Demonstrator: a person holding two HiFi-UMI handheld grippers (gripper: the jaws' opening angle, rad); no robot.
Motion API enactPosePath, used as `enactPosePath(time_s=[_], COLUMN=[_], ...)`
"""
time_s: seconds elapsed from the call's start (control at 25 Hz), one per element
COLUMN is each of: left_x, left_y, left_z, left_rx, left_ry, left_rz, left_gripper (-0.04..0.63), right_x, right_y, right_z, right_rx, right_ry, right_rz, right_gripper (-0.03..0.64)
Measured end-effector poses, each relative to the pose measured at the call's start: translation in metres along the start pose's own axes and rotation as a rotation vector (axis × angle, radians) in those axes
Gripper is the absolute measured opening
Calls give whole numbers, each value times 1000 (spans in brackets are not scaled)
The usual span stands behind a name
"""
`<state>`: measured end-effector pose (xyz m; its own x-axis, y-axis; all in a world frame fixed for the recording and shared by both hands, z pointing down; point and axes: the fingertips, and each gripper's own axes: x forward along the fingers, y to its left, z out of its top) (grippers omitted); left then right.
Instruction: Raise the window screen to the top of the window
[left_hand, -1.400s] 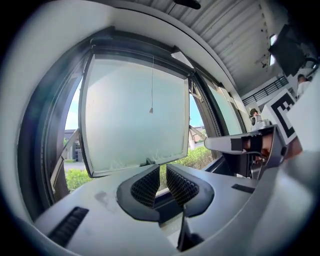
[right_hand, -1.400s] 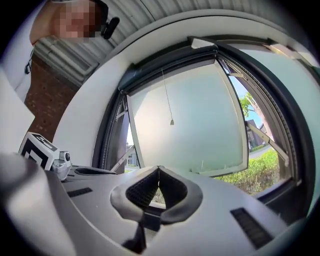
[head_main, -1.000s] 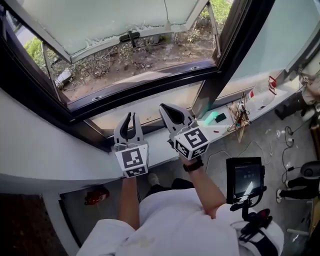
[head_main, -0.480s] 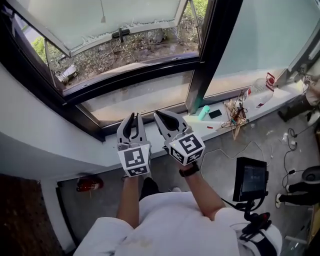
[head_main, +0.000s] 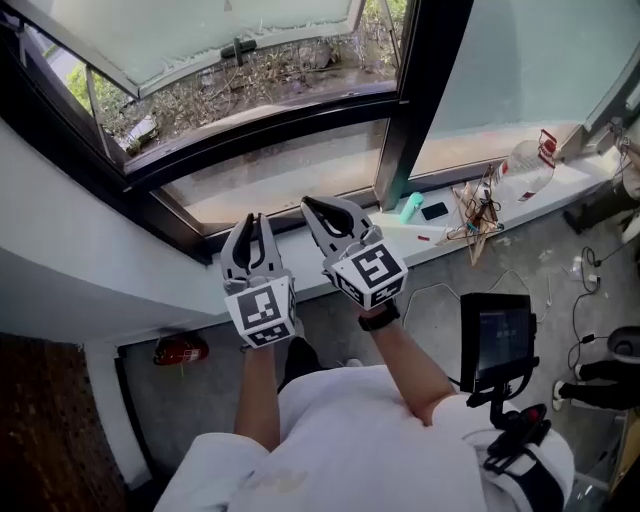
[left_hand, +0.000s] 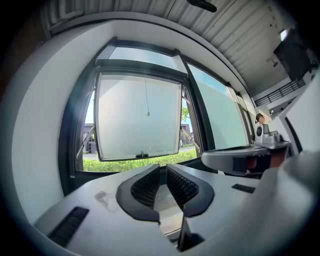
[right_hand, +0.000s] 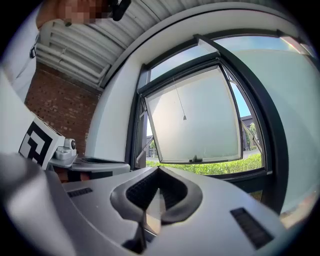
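1. My left gripper (head_main: 253, 222) is held level in front of the person and points at the window (head_main: 280, 110). Its jaws stand a narrow slit apart with nothing between them.
2. My right gripper (head_main: 308, 205) sits just beside it on the right, aimed the same way. Its jaws are pressed together and empty.
3. Both sets of tips are over the white sill (head_main: 395, 240), well short of the glass.
4. Of the window screen, all I can find is its thin pull cord (left_hand: 148, 114). The cord hangs from the top of the opening, and its small end-piece is about halfway down.
5. Behind the cord, the frosted sash (left_hand: 135, 135) is tilted outward, with a dark handle (left_hand: 142, 155) on its lower edge. Green plants show below it.
6. I cannot make out any mesh across the opening in any view.
7. Neither gripper touches the cord; both are well apart from it.
8. Further right on the sill lie a teal object (head_main: 411, 207), a black phone (head_main: 434, 211), a tangle of wires (head_main: 475, 225) and a plastic bottle (head_main: 525, 165).
9. A small display (head_main: 497, 335) stands at the person's right side.
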<state>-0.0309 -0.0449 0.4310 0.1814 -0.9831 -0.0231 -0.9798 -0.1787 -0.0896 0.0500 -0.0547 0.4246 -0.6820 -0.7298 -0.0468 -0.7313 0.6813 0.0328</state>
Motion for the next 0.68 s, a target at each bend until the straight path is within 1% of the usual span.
enactPosePath(time_s=[0.16, 0.4, 0.56, 0.68], left_x=[1, 15, 23, 29], left_y=[7, 28, 36, 46], left_z=[-11, -12, -24, -30], left_rx=[15, 18, 25, 21], left_ry=[26, 21, 57, 68], left_rz=[-4, -2, -17, -17], left_gripper=[41, 41, 41, 41], right_x=[12, 41, 59, 75], right_y=[1, 3, 8, 13], right_z=[-5, -13, -22, -26], right_rx=[15, 11, 20, 27], right_ry=[-1, 33, 57, 65], right_rz=[1, 16, 38, 57], right_gripper=[2, 2, 2, 2])
